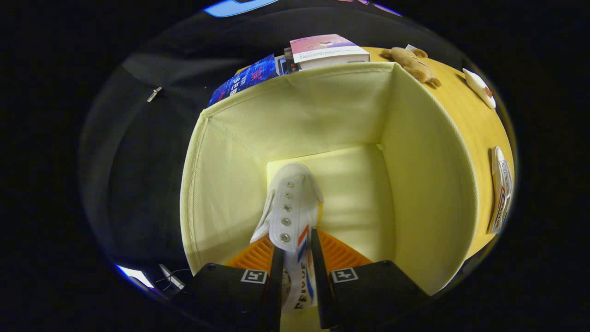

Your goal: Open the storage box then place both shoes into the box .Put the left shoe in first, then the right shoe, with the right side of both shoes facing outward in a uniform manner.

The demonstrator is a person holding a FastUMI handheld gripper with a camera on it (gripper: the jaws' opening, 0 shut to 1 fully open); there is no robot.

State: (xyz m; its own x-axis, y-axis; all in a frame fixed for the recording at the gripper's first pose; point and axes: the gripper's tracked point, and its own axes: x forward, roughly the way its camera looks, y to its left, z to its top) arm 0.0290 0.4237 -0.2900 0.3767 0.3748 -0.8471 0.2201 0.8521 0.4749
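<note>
a fisheye view looks down along the gripper (pixel 295 258) into an open pale yellow fabric storage box (pixel 428 184) that takes up the middle of the frame. the jaws sit at the bottom centre and are pinching a white shoe (pixel 289 207) between them, one finger pressed on each side of it. the shoe points away from the camera into the box, toe toward the far wall, with a row of metal eyelets along its upper and red and blue stripes on its side near the fingers. it hangs over the box floor, closer to the left wall than the right; whether it touches the floor cannot be told.

the box stands on a yellow surface (pixel 465 115) that shows along the right side of the frame. at the right edge, just outside the box's right wall, a second white shoe (pixel 500 189) lies on that surface. in the upper right, a small brown plush toy (pixel 412 62) lies near the box's far right corner, and a little white object (pixel 479 87) sits further right of it.

behind the box's far wall, at top centre, a pink and white book (pixel 327 50) rests on a stack, and a blue book (pixel 244 79) leans to its left.
</note>
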